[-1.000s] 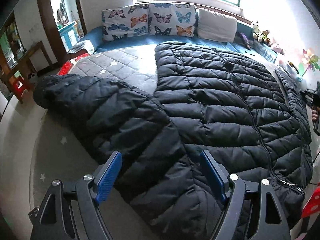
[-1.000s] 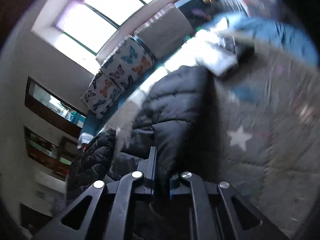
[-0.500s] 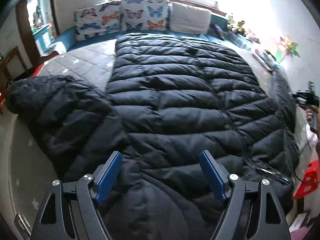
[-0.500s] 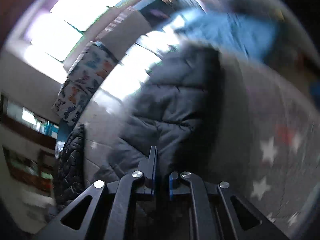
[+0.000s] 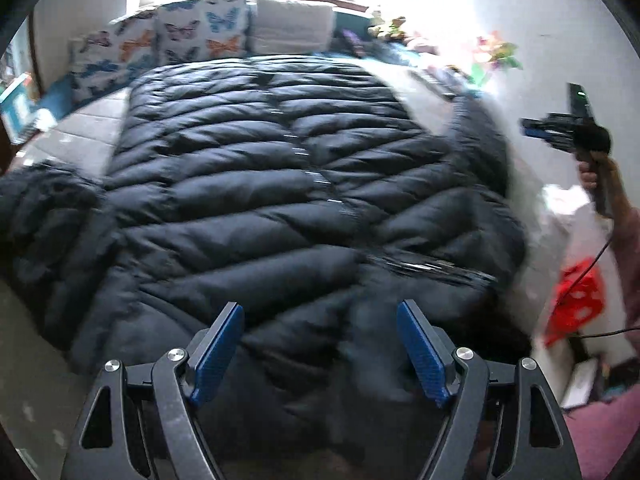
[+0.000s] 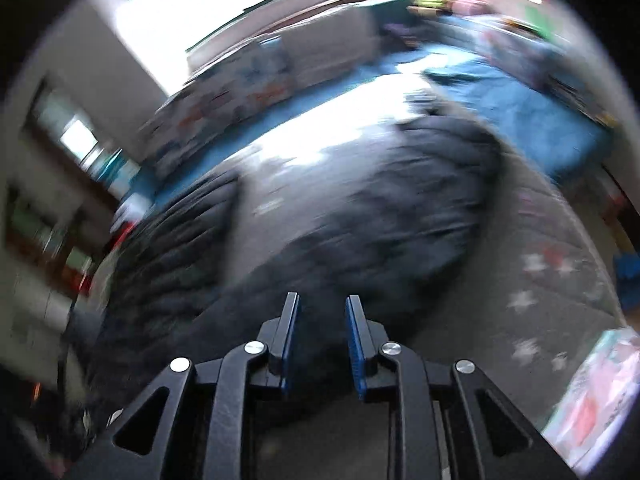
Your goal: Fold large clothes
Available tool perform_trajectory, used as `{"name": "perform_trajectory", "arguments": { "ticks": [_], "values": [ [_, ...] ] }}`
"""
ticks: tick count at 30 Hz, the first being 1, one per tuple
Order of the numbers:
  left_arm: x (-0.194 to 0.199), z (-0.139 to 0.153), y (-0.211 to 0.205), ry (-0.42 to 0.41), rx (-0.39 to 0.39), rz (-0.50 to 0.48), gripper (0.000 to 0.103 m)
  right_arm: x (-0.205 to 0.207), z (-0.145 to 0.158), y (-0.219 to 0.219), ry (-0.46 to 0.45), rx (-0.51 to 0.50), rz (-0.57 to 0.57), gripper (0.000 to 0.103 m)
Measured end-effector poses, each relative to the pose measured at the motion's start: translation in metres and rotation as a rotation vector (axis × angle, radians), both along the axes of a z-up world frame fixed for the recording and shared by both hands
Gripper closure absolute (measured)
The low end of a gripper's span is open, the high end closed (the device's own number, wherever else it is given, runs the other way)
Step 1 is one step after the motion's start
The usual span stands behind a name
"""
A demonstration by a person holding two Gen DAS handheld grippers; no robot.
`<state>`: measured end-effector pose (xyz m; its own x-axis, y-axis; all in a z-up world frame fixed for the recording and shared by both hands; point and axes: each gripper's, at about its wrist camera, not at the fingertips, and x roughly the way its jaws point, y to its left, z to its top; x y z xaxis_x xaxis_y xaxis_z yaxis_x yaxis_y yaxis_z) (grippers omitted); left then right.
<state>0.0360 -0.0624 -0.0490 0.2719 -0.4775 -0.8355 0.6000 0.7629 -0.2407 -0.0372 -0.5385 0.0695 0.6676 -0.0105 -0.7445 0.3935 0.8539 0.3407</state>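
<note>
While the black puffer jacket [image 5: 304, 184] is lying spread on the bed [image 5: 76, 136], soft, bulky and slippery, both tongs are gaping empty: left tongs [image 5: 320, 344] wide, right tongs [image 6: 322, 340] just opening narrowly; a bunched hem or sleeve cuff is looking likeliest to grip well.

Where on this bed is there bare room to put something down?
Bare grey quilt lies left of the black puffer jacket, between its spread sleeve and the butterfly pillows. The far right edge is crowded with toys.
</note>
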Motion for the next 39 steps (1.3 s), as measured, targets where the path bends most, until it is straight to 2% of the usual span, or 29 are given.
{"name": "perform_trajectory", "arguments": {
  "ticks": [3, 4, 5, 7, 9, 12, 14, 15, 16, 17, 19, 21, 22, 24, 25, 26, 27, 31, 34, 37, 39],
  "values": [
    [-0.021, 0.013, 0.002, -0.017, -0.031, -0.038, 0.019, 0.001, 0.011, 0.063, 0.005, -0.054, 0.183, 0.077],
    [-0.028, 0.016, 0.003, -0.027, -0.037, -0.045, 0.018, 0.001, 0.013, 0.088, 0.006, -0.076, 0.248, 0.072],
    [-0.035, 0.020, 0.003, -0.034, -0.042, -0.053, 0.018, 0.000, 0.014, 0.111, 0.006, -0.094, 0.303, 0.059],
    [-0.048, 0.023, 0.003, -0.039, -0.033, -0.072, 0.013, 0.004, 0.014, 0.148, 0.011, -0.127, 0.404, 0.043],
    [-0.063, 0.022, -0.001, -0.061, -0.005, -0.099, 0.013, 0.001, 0.009, 0.199, 0.005, -0.176, 0.542, 0.043],
    [-0.079, 0.015, -0.006, -0.106, 0.013, -0.130, 0.013, 0.000, -0.001, 0.251, 0.020, -0.182, 0.686, 0.043],
    [-0.089, 0.006, -0.012, -0.135, 0.053, -0.152, 0.017, 0.000, -0.015, 0.278, 0.057, -0.190, 0.762, 0.043],
    [-0.093, 0.000, -0.016, -0.171, 0.098, -0.153, 0.020, 0.000, -0.025, 0.296, 0.081, -0.225, 0.802, 0.043],
    [-0.096, -0.006, -0.019, -0.203, 0.135, -0.158, 0.032, -0.002, -0.030, 0.303, 0.086, -0.252, 0.818, 0.043],
    [-0.097, -0.011, -0.021, -0.221, 0.162, -0.165, 0.052, -0.002, -0.039, 0.315, 0.093, -0.284, 0.846, 0.043],
    [-0.098, -0.020, -0.023, -0.249, 0.214, -0.163, 0.072, -0.001, -0.052, 0.329, 0.129, -0.297, 0.866, 0.043],
    [-0.096, -0.022, -0.017, -0.263, 0.193, -0.150, 0.082, -0.001, -0.062, 0.342, 0.136, -0.309, 0.887, 0.043],
    [-0.096, -0.020, -0.014, -0.261, 0.171, -0.144, 0.088, 0.001, -0.066, 0.348, 0.137, -0.352, 0.879, 0.043],
    [-0.097, -0.016, -0.009, -0.266, 0.143, -0.133, 0.091, 0.007, -0.072, 0.352, 0.145, -0.447, 0.832, 0.043],
    [-0.095, -0.013, -0.007, -0.267, 0.133, -0.133, 0.092, 0.012, -0.073, 0.353, 0.142, -0.475, 0.813, 0.054],
    [-0.096, -0.009, -0.006, -0.271, 0.124, -0.137, 0.093, 0.013, -0.072, 0.350, 0.131, -0.494, 0.799, 0.082],
    [-0.097, -0.006, -0.004, -0.271, 0.117, -0.143, 0.093, 0.015, -0.070, 0.349, 0.134, -0.479, 0.809, 0.089],
    [-0.110, 0.011, -0.004, -0.278, 0.112, -0.207, 0.094, -0.003, -0.043, 0.340, 0.098, -0.489, 0.832, 0.093],
    [-0.122, 0.016, -0.003, -0.233, 0.082, -0.268, 0.094, -0.022, -0.033, 0.339, 0.100, -0.508, 0.869, 0.094],
    [-0.124, -0.001, -0.003, -0.151, 0.073, -0.316, 0.094, -0.027, -0.063, 0.339, 0.175, -0.506, 0.916, 0.094],
    [-0.122, -0.019, -0.006, -0.137, 0.121, -0.320, 0.094, -0.021, -0.092, 0.336, 0.240, -0.460, 0.921, 0.094]
  ]
}}
